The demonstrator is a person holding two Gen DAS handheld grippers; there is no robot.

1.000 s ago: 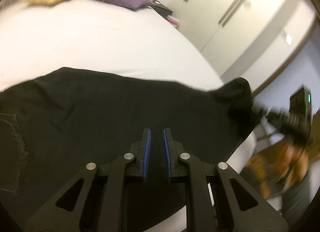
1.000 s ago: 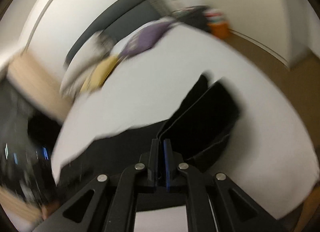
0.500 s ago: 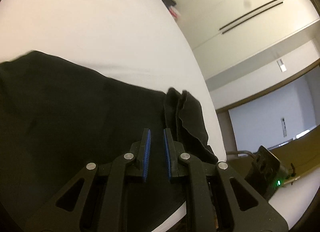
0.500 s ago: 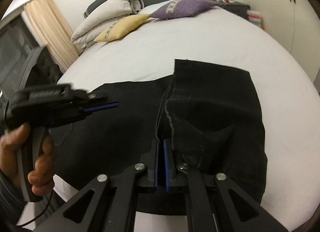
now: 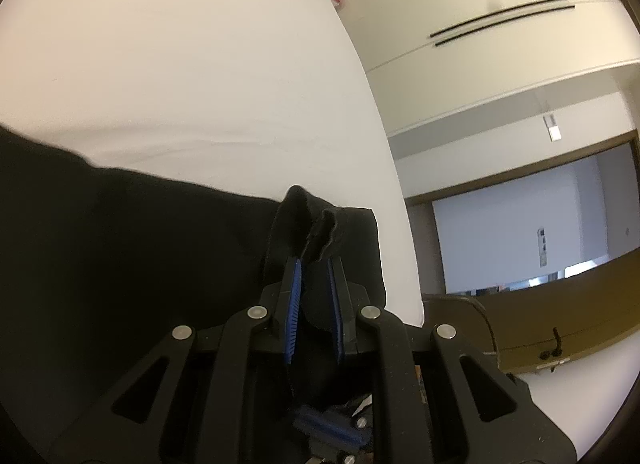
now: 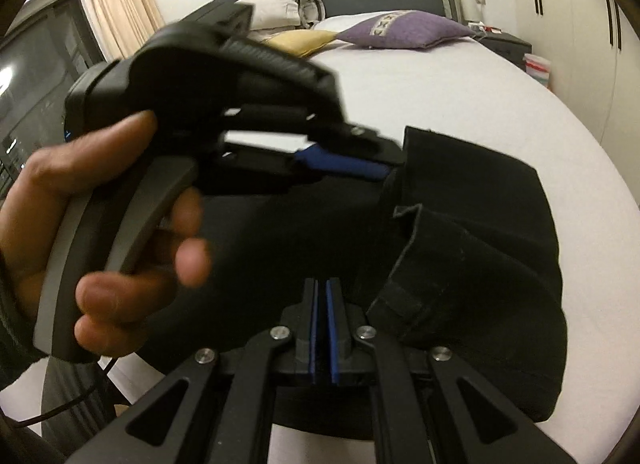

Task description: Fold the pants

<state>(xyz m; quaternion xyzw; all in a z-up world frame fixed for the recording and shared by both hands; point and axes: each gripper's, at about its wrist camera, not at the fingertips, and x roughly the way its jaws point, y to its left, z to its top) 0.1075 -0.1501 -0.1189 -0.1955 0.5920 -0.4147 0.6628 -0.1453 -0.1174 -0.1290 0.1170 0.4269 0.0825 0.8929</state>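
- The left gripper (image 5: 314, 264) holds a bunched edge of the black pants (image 5: 140, 248) between narrow jaws.
- The right gripper (image 6: 321, 292) is closed, seemingly on cloth; I judge the fold is half made.
- Next: lay the edge flat on the bed (image 5: 180, 64), then let go.

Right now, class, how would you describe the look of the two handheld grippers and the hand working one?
Both the left gripper and right gripper are black linkage frames with silver pivot bolts and ridged blue finger pads. The hand wraps a grey-edged pistol handle trailing a black cable; a dark sleeve shows.

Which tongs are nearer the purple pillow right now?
Left. In the right wrist view, the left tongs reach up the bed toward the purple pillow; the right tongs sit lower, at the pants.
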